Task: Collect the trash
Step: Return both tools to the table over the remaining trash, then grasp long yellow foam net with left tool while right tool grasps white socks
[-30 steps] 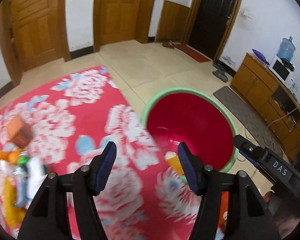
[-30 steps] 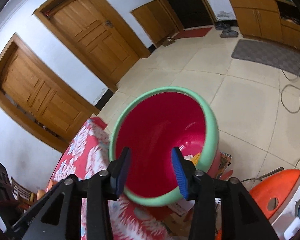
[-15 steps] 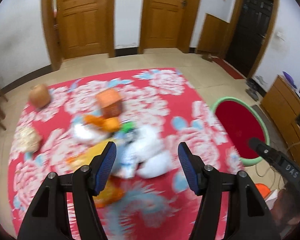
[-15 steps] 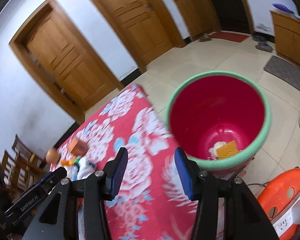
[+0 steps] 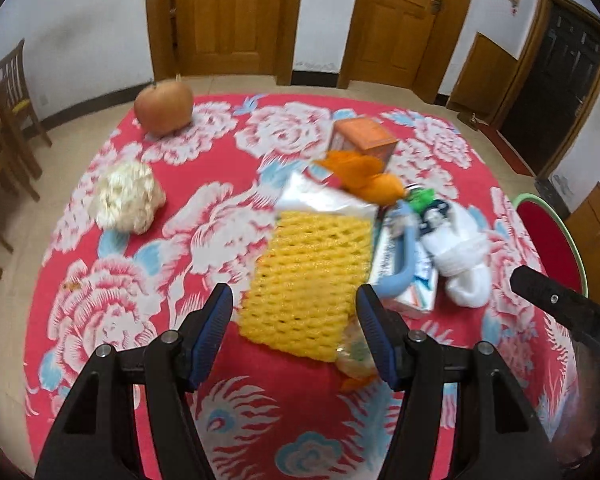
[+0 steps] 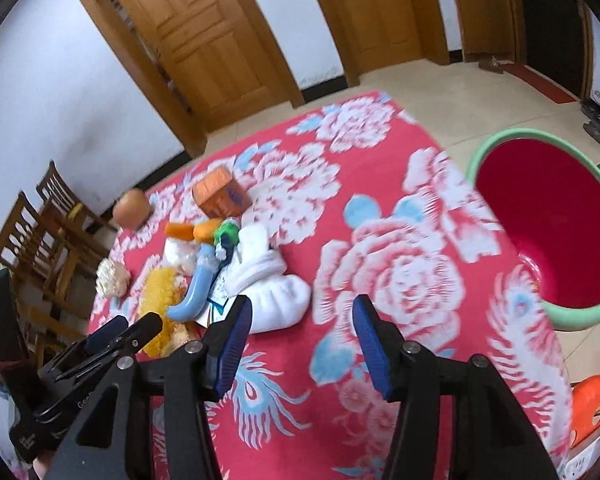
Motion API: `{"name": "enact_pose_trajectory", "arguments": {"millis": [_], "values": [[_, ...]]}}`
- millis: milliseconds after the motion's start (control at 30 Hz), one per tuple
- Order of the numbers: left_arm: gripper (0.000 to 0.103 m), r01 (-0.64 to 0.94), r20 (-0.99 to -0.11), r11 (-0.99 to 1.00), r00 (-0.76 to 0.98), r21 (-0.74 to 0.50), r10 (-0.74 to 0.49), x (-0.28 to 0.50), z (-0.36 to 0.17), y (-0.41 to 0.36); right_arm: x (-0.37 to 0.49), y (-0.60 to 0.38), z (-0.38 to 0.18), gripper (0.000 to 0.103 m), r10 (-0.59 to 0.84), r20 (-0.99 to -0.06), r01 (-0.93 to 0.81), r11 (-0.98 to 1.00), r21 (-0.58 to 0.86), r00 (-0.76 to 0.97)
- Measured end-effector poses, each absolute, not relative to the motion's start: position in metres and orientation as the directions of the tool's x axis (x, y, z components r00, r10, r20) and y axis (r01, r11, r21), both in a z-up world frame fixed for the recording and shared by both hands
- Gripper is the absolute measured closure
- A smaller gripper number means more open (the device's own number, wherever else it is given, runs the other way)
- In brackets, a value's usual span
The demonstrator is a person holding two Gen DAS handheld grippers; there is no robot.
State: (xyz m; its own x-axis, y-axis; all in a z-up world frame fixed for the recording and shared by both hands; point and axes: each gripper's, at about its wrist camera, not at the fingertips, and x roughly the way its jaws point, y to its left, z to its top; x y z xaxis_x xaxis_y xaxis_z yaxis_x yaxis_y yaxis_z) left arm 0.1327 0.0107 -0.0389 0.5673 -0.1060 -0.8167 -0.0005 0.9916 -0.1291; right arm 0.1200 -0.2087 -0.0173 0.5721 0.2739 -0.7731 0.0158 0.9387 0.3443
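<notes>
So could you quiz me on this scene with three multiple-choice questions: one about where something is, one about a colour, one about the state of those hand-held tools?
1. Where does the pumpkin sit?
A. At the far edge of the floral cloth
B. Inside the bin
C. On the chair

2. What colour is the inside of the bin?
A. Blue
B. Red
C. Yellow

3. What state is the left tool in?
A. Shut on the yellow foam net
B. Open, holding nothing
C. Shut on the white sock

Answers:
1. A: the pumpkin rests on the cloth near its far edge, toward the doors.
2. B: the bin is red inside with a green rim.
3. B: its jaws stand wide apart, with the yellow foam net lying on the cloth ahead of them, not pinched.
</notes>
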Motion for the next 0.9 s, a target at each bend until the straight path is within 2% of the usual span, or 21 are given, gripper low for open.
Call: {"name": "enact_pose_trajectory", "arguments": {"millis": [167,267,300,400,533,667,700,733,800,900], "values": [[0.05,0.032,-0.802,0.983,0.573,-0.183,-0.168,0.136,-0.045,0.011,0.13,-0.198,-0.028,0.047,0.263,-0.793,0.013,0.946,0.322,0.549],[0.067,0.072,-0.789,0.977,0.579,-0.201,-0.205,0.136,-0.044,0.005,0.134,-0.193,-0.033,0.047,0.262,-0.802,0.009,0.949,0.316,0.537],[0.076,0.084,-0.785,0.975,0.58,-0.205,-0.215,0.135,-0.044,0.003,0.135,-0.191,-0.034,0.047,0.264,-0.803,0.004,0.949,0.315,0.535],[0.083,0.092,-0.778,0.973,0.587,-0.211,-0.224,0.134,-0.041,0.004,0.138,-0.185,-0.038,0.047,0.272,-0.806,-0.01,0.95,0.313,0.525],[0.084,0.078,-0.758,0.964,0.603,-0.254,-0.248,0.129,-0.032,0.017,0.141,-0.178,-0.045,0.048,0.275,-0.816,-0.032,0.953,0.302,0.508],[0.084,0.067,-0.745,0.964,0.622,-0.257,-0.242,0.126,-0.019,0.025,0.143,-0.164,-0.051,0.055,0.252,-0.827,-0.074,0.966,0.249,0.503],[0.084,0.064,-0.744,0.965,0.624,-0.256,-0.239,0.126,-0.017,0.026,0.142,-0.163,-0.051,0.059,0.247,-0.825,-0.08,0.967,0.24,0.509],[0.084,0.06,-0.743,0.965,0.627,-0.254,-0.234,0.126,-0.014,0.027,0.143,-0.162,-0.051,0.069,0.248,-0.823,-0.086,0.968,0.238,0.511],[0.084,0.052,-0.742,0.968,0.633,-0.245,-0.221,0.126,-0.012,0.029,0.143,-0.162,-0.052,0.079,0.248,-0.82,-0.095,0.968,0.233,0.515],[0.084,0.034,-0.746,0.97,0.632,-0.242,-0.208,0.126,-0.011,0.033,0.143,-0.167,-0.052,0.084,0.279,-0.813,-0.1,0.959,0.266,0.51]]}}
